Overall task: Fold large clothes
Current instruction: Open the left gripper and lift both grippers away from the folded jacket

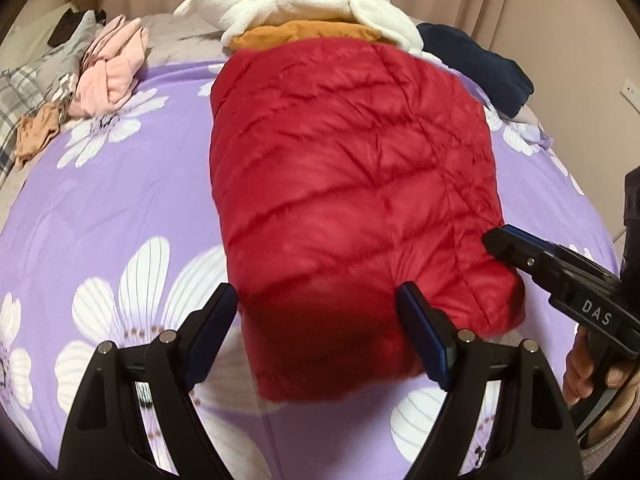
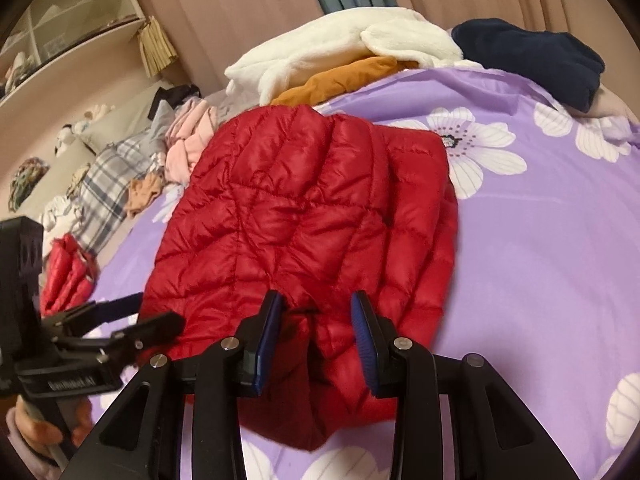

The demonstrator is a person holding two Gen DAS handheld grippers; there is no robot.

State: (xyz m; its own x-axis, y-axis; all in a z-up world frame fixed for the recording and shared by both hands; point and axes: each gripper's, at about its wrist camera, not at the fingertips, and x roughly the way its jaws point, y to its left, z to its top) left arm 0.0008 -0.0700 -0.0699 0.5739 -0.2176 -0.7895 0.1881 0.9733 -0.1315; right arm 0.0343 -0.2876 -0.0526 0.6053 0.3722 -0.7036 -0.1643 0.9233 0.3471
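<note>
A red quilted down jacket (image 1: 352, 184) is laid folded into a rough rectangular bundle in the middle of the bed, on a lilac sheet (image 1: 100, 216) printed with large white striped-petal flowers. The shell is shiny and slippery-looking, stitched in horizontal puffed channels, with creases crossing them. A rounded bulge is formed at the near edge.

The left gripper (image 1: 318, 332) is held wide open; its black fingers with flat blue pads (image 1: 424, 344) are spread on either side of the bundle's near end. Whether the pads touch the fabric cannot be told; no clamping is seen.

The right gripper (image 2: 316, 340) is seen partly open, jaws narrow, blue ribbed pads facing each other over a raised fold at the jacket's near edge. Fabric is seen between the fingers, but a gap shows at each pad; a firm grip cannot be confirmed. In the left wrist view the same tool is seen at the bundle's right edge, tip against the fabric, a hand (image 1: 588, 368) wrapped on its handle.

Behind the jacket a fluffy white fleece garment (image 1: 296, 0) is piled on a smooth mustard-orange piece (image 1: 304, 34), with a dark navy fleece (image 1: 480, 64) to the right. Crumpled pink cloth (image 1: 112, 68) and a grey plaid fabric (image 2: 104, 188) are heaped at the left. Pleated beige curtains (image 1: 500, 4) are hung behind.
</note>
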